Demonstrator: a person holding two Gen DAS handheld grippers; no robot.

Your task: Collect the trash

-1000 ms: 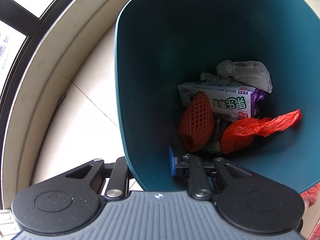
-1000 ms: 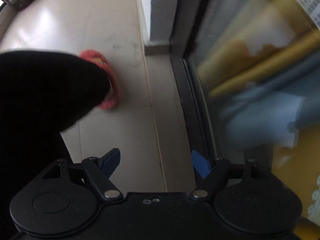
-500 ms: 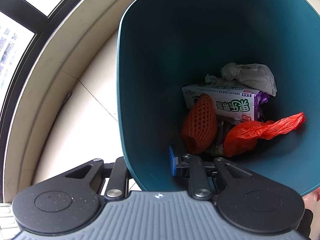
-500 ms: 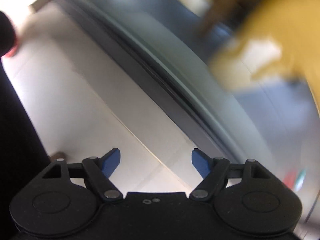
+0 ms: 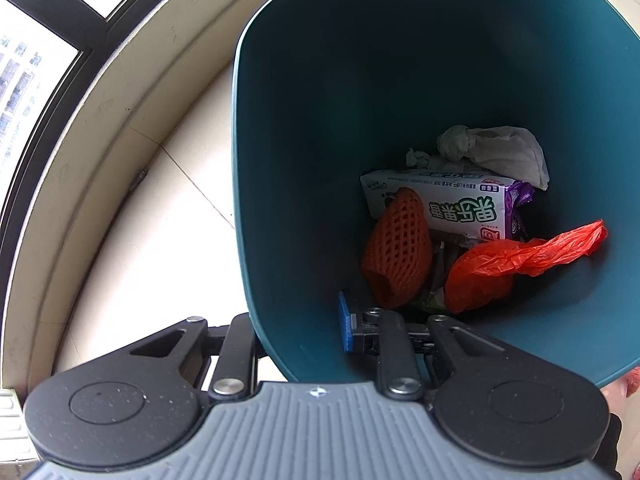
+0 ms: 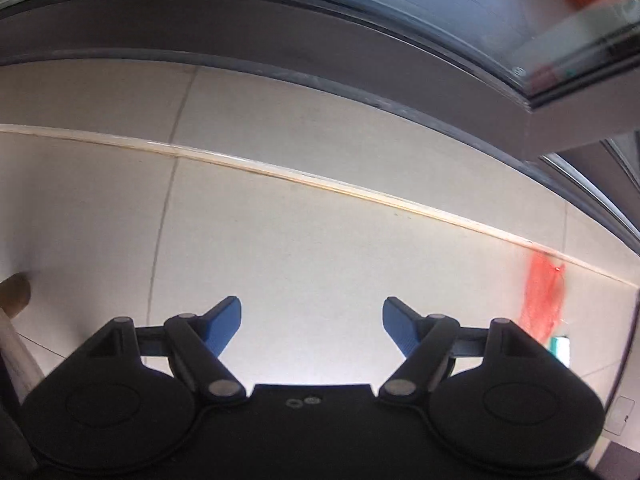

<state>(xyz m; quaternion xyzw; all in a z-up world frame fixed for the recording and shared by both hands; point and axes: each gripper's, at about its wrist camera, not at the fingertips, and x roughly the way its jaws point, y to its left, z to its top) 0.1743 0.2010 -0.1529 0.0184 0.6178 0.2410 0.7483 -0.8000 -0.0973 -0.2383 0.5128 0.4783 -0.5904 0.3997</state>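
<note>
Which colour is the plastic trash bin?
Dark teal plastic trash bin, clearest in the left wrist view.

Black claws (image 6: 312, 326) (blue pads (image 6: 224, 326))

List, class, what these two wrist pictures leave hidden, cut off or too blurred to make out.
- Left wrist: the left tongs' outer finger, behind the bin wall.
- Left wrist: the dark scraps under the red bag and net sleeve.
- Right wrist: the red thing on the floor, smeared by blur.
- Right wrist: the brown object, cut off by the left edge.
</note>
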